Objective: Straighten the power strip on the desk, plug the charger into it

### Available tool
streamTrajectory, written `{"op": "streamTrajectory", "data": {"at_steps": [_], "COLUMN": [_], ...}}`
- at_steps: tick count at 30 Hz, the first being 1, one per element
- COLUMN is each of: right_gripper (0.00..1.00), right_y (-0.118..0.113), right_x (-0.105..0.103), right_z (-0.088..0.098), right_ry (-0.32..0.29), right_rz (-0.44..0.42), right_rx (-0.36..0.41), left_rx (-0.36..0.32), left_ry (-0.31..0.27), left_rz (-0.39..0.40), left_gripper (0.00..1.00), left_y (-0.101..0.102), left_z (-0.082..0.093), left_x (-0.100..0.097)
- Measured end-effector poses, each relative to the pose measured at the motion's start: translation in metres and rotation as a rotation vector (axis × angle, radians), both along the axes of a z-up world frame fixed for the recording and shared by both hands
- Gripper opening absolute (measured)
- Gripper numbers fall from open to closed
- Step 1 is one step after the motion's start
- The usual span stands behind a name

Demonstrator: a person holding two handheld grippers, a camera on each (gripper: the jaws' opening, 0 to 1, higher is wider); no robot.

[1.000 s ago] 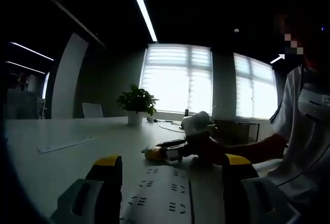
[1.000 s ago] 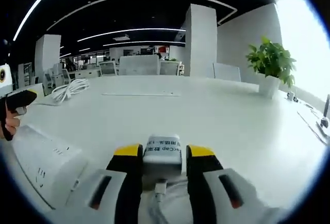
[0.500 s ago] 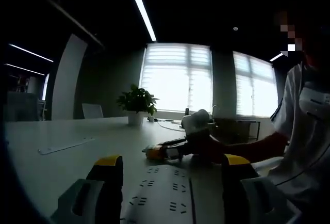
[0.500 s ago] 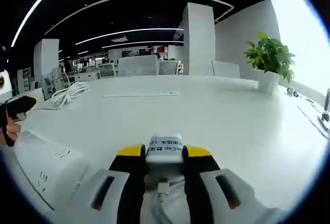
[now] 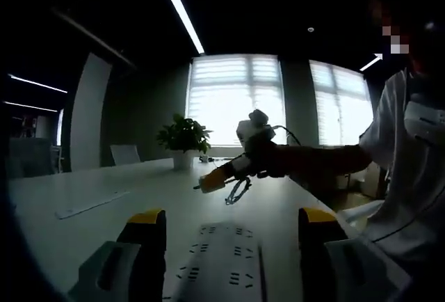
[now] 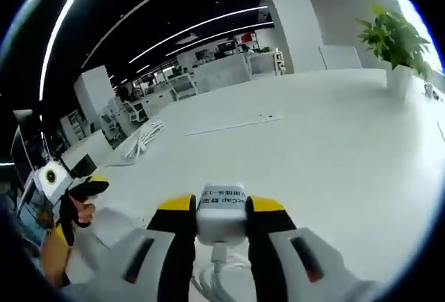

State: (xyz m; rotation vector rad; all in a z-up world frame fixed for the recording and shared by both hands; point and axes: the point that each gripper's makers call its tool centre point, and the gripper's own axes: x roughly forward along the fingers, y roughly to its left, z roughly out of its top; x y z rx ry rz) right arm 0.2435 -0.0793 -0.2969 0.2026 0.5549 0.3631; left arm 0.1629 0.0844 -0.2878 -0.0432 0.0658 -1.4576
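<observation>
In the left gripper view, the left hand-held gripper [image 5: 226, 229] sits low with jaws spread either side of the long white power strip [image 5: 221, 267] on the white worktop [image 5: 90, 211]. At centre right, the right hand-held gripper [image 5: 208, 183] is raised. In the right gripper view it [image 6: 221, 208] pinches the white block charger [image 6: 222, 209], lower centre.

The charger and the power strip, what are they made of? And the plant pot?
The charger, clamped in the right hand-held gripper, looks like smooth white plastic: a rounded block with a printed label. The power strip between the left hand-held gripper's open jaws also seems matte pale plastic with moulded socket slots. The plant pot is plain white, perhaps ceramic or plastic; too small to tell.
</observation>
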Motion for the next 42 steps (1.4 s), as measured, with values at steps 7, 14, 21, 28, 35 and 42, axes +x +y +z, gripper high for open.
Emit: {"op": "streamTrajectory", "data": {"at_steps": [7, 14, 21, 28, 35, 42], "right_gripper": [0.28, 0.28, 0.28, 0.28, 0.28, 0.28], "right_y": [0.04, 0.067, 0.077, 0.092, 0.093, 0.091], "right_x": [-0.031, -0.059, -0.068, -0.076, -0.086, -0.086], "right_z": [0.012, -0.001, -0.021, -0.029, -0.034, -0.034], "right_ry": [0.275, 0.527, 0.65, 0.723, 0.776, 0.802], "right_rz": [0.183, 0.252, 0.267, 0.263, 0.256, 0.217], "right_rx": [0.01, -0.04, -0.166, -0.217, -0.265, -0.235], "left_rx": [0.003, 0.041, 0.124, 0.227, 0.26, 0.267], "left_ry": [-0.033, -0.048, -0.073, -0.11, -0.12, -0.127], "left_rz": [0.017, 0.005, 0.028, 0.037, 0.028, 0.024], "left_gripper": [0.79, 0.79, 0.79, 0.79, 0.79, 0.79], "left_y": [-0.002, -0.004, -0.003, -0.004, -0.003, -0.004], "left_z": [0.003, -0.004, -0.013, -0.03, -0.032, -0.032], "left_x": [0.0, -0.003, -0.001, 0.001, -0.001, -0.005]}}
